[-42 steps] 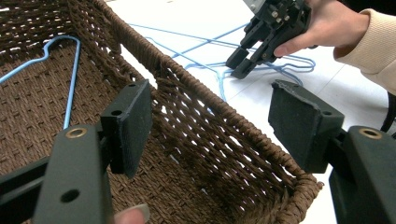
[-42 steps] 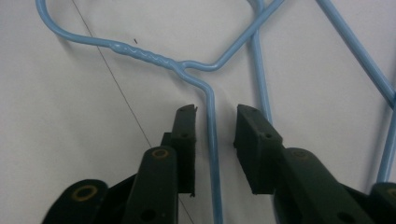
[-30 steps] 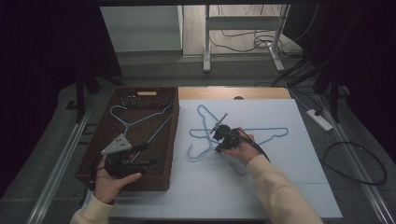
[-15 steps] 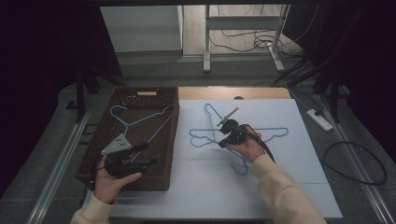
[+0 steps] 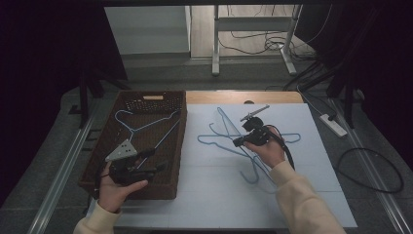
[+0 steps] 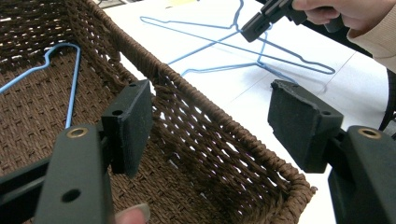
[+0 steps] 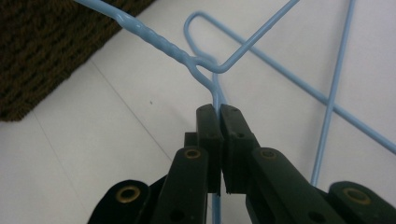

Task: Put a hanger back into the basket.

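Observation:
Several light-blue wire hangers (image 5: 220, 142) lie crossed on the white table top (image 5: 311, 170). My right gripper (image 5: 237, 142) hangs over them, shut on the wire of one blue hanger (image 7: 159, 39) just below its twisted neck, and that part is raised off the table. My left gripper (image 5: 157, 161) stays low over the near right corner of the brown wicker basket (image 5: 181, 141), its jaws wide open with nothing between the pads (image 6: 128, 123). Another blue hanger (image 5: 141, 127) lies flat inside the basket. The right gripper (image 6: 261, 23) also appears far off in the left gripper view.
The basket wall (image 6: 205, 126) stands between my left gripper and the table top. A wooden strip (image 5: 243, 97) borders the table's far edge. On the floor to the right lie a power strip (image 5: 333, 125) and loose cables (image 5: 370, 170).
My right gripper has risen and shifted to the right, still shut on the hanger wire, lifting that part. The left gripper has kept still over the basket.

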`<state>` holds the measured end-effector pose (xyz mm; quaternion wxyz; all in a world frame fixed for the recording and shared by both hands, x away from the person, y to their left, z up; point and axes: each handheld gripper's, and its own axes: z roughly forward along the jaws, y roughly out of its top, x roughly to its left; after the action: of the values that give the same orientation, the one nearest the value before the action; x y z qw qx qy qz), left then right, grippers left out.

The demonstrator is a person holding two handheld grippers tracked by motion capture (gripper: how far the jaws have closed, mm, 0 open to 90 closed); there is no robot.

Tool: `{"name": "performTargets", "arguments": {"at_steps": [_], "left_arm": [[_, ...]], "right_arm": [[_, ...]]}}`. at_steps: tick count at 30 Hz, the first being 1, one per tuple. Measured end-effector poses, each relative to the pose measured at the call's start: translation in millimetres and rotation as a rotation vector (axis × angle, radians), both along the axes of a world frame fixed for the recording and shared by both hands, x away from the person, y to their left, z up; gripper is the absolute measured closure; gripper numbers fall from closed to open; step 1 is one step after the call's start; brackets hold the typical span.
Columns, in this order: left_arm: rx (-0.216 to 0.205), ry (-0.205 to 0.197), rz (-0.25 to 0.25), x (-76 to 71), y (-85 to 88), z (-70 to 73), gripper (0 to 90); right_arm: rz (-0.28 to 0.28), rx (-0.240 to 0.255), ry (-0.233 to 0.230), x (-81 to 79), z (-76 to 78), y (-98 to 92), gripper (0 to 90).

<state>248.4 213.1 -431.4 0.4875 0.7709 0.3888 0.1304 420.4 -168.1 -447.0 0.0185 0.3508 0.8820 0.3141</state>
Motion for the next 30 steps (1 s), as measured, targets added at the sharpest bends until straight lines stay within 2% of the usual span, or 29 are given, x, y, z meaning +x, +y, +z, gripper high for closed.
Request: {"name": "performTargets", "arguments": {"at_steps": [3,4,6,8,16,18,19,30], "left_arm": [[-0.001,-0.001,-0.001,0.1,-0.5,0.3,31.4],[-0.001,-0.001,-0.002,0.4,-1.0,0.5,31.4],[-0.001,-0.001,-0.002,0.5,-1.2,0.5,31.4],[-0.002,-0.001,-0.002,0.8,-2.0,0.3,31.4],[-0.002,-0.001,-0.009,0.4,-5.8,1.2,31.4],[-0.003,0.001,-0.010,0.6,-6.9,1.2,31.4],[-0.001,0.000,-0.013,0.8,-8.2,1.1,31.4],[-0.004,0.002,-0.034,0.5,-20.7,5.0,31.4]], "right_arm": [[-0.013,0.022,-0.008,-0.6,3.4,-2.9,88.3],[-0.025,0.057,-0.020,-2.3,7.8,-5.8,88.2],[-0.028,0.069,-0.023,-3.1,9.5,-6.7,88.3],[-0.040,0.114,-0.037,-8.0,16.4,-9.3,88.2],[-0.068,0.188,-0.070,-18.5,27.3,-10.8,88.2],[-0.074,0.207,-0.071,-20.1,28.6,-11.2,88.2],[-0.078,0.233,-0.070,-21.5,29.3,-11.9,88.2],[-0.107,0.320,-0.084,-35.2,29.1,-8.8,88.2]]}}
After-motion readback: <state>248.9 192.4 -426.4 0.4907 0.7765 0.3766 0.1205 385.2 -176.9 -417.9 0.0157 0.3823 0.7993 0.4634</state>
